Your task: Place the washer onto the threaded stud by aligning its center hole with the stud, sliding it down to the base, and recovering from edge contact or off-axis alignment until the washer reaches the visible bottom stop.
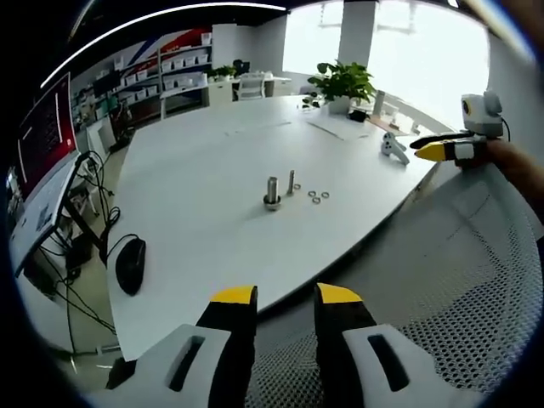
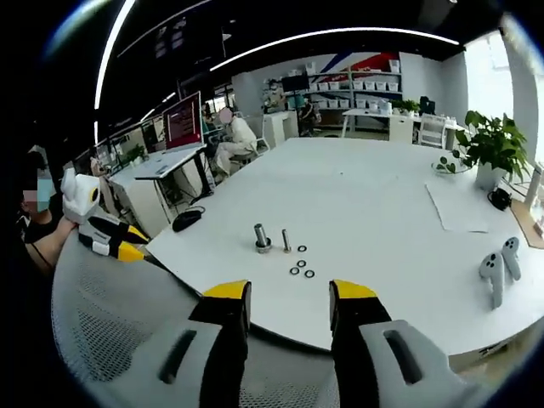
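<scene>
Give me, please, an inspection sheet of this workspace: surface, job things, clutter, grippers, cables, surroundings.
Surface: large white table, mostly bare.
Job's things: two upright metal studs, a thicker one and a thinner one, side by side; loose washers lie on the table beside them, none on a stud as far as can be seen.
Clutter: black mouse, white handheld controllers, papers and a small dark item near the potted plant.
Grippers: left gripper and right gripper both open, empty, held off the table's edge over a mesh chair back.
Cables: black cables hang beside the table near a monitor.
Surroundings: shelves with boxes, desks, a seated person, bright windows.
</scene>
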`<state>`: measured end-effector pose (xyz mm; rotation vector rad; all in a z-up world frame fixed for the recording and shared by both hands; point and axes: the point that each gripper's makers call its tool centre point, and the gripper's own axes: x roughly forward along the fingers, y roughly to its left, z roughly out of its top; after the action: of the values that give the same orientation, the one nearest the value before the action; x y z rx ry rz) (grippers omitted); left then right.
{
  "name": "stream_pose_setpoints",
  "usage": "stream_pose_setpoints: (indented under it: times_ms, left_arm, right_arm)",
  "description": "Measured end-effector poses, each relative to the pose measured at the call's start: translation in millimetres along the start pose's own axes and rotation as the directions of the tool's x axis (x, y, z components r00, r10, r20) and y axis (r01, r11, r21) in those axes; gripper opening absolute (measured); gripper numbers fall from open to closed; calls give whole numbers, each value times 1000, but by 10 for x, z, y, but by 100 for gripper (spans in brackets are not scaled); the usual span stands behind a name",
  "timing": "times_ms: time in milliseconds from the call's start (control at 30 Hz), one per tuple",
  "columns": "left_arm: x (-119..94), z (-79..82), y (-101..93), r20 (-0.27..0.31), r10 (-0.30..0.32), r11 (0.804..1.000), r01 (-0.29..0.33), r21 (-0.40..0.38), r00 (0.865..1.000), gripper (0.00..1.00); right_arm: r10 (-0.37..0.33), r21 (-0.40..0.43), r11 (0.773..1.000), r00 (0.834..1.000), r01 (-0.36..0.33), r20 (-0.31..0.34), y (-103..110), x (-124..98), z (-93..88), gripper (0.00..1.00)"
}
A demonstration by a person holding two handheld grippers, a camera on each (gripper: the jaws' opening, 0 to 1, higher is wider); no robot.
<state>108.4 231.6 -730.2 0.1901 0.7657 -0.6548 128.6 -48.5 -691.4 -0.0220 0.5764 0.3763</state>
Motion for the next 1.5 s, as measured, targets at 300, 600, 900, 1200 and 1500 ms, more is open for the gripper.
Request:
stream_pose_setpoints:
  times_ms: [300,600,900,1200,1500]
  left_arm:
    - [2,22,-32,17,-18,999,18,34,1000,23]
    - [9,6,-34,12,-18,999,17,31,1000,23]
    - [10,12,11,6,8,1000,-8,4,1000,26]
    - [3,-2,66,-2,37,999,-37,-37,999,30]
    - [3,-15,50,-11,36,998,-37,-42,999,29]
  right_arm:
    - [-105,-68,992,994,102,-39,-117,7,-112,41]
    - [-126,-41,992,989,123,-77,-141,-15,-188,39]
    - [-37,-38,999,993,33,-109,-19,36,-234,39]
    - [99,-61,993,993,-103,-64,201,40,-145,40]
    - [398,-54,914,915,-402,-71,396,59,-133,43]
